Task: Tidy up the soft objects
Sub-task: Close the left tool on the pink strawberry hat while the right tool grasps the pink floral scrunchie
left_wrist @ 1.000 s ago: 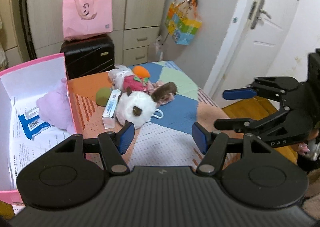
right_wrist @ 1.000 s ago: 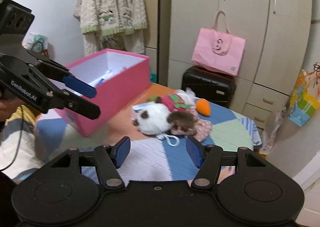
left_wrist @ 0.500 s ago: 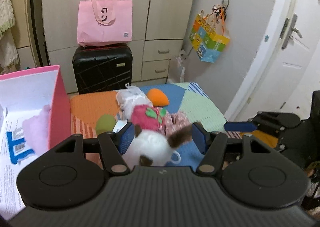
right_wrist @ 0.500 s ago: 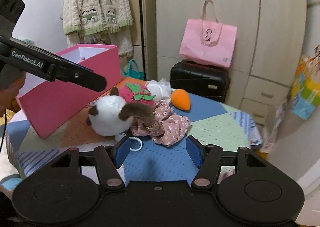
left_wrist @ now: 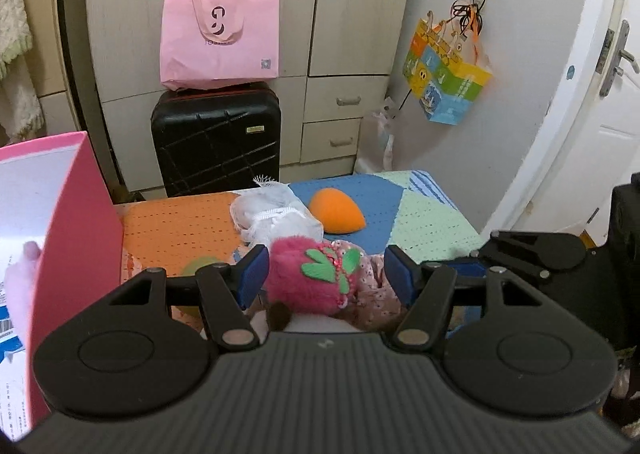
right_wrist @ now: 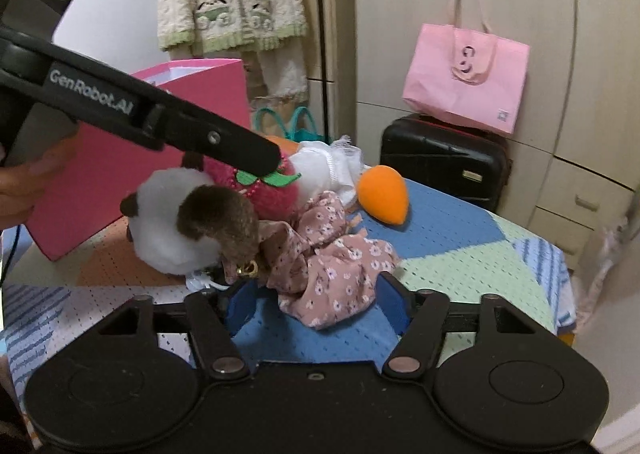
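Observation:
A pile of soft toys lies on the patchwork table cover (left_wrist: 432, 222). A pink strawberry plush (left_wrist: 312, 282) sits between the blue pads of my left gripper (left_wrist: 326, 278), which is open and not pressing on it. In the right wrist view one left finger (right_wrist: 224, 142) hangs over the strawberry plush (right_wrist: 264, 194). My right gripper (right_wrist: 316, 306) is opening its jaws around the edge of a floral cloth (right_wrist: 332, 270), untouched by the pads. A white plush with brown ears (right_wrist: 176, 230), a white lacy cloth (left_wrist: 276, 214) and an orange plush (left_wrist: 338, 212) lie alongside.
An open pink box (left_wrist: 80, 214) stands at the left with a pale pink plush (left_wrist: 20, 278) inside. A green ball (left_wrist: 200, 266) lies by it. Behind the table stand a black suitcase (left_wrist: 216, 146) with a pink tote (left_wrist: 220, 38), cupboards and a white door (left_wrist: 600, 134).
Both grippers have come forward and down onto the pile. The strawberry plush now lies between the left pads. The right jaws have widened, with the floral cloth between them.

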